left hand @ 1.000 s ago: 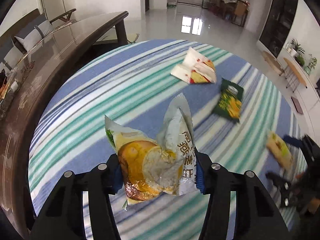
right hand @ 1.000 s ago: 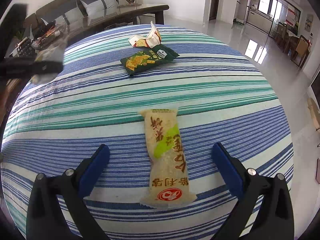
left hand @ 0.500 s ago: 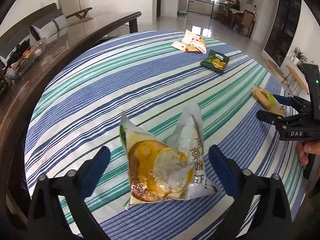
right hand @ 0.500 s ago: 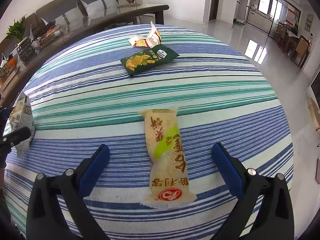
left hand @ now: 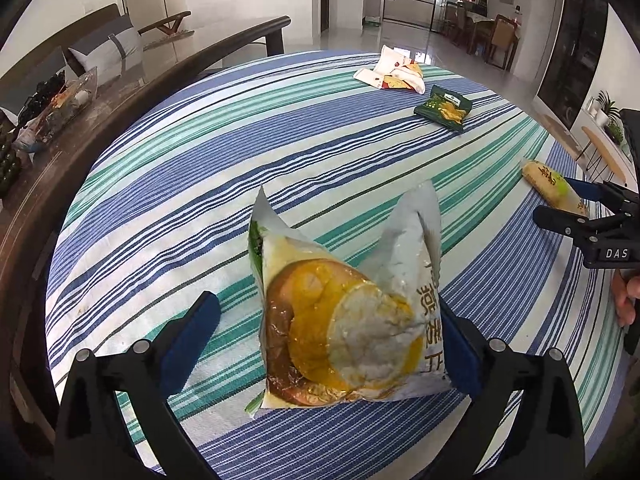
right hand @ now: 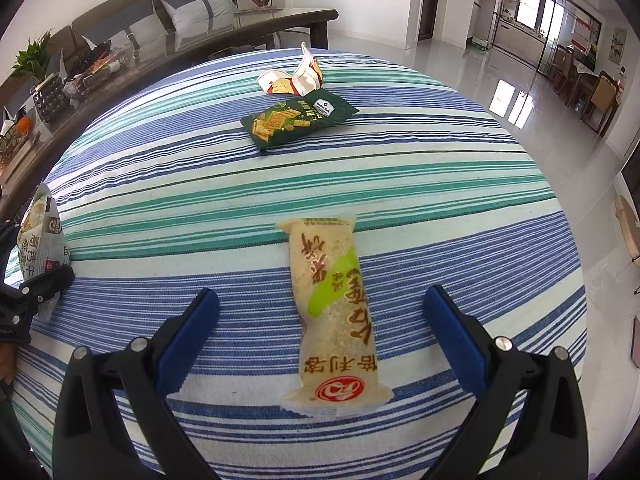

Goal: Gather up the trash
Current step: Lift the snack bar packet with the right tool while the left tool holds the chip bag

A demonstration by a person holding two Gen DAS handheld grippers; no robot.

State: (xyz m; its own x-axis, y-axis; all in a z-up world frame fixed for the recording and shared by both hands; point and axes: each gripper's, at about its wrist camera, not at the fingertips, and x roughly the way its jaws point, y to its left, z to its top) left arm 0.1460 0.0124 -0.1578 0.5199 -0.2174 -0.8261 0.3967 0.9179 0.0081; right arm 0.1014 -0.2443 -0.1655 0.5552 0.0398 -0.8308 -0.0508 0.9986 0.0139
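On a round table draped in a blue, green and white striped cloth (left hand: 280, 152), the left gripper (left hand: 332, 344) stands wide open around a crumpled white-and-yellow snack bag (left hand: 344, 320), its left pad clear of the bag. The right gripper (right hand: 320, 332), also open, straddles a long beige rice-cracker wrapper (right hand: 336, 308) without touching it. At twelve o'clock lie a dark green cracker packet (right hand: 296, 122) and a torn white-and-red wrapper (right hand: 292, 78).
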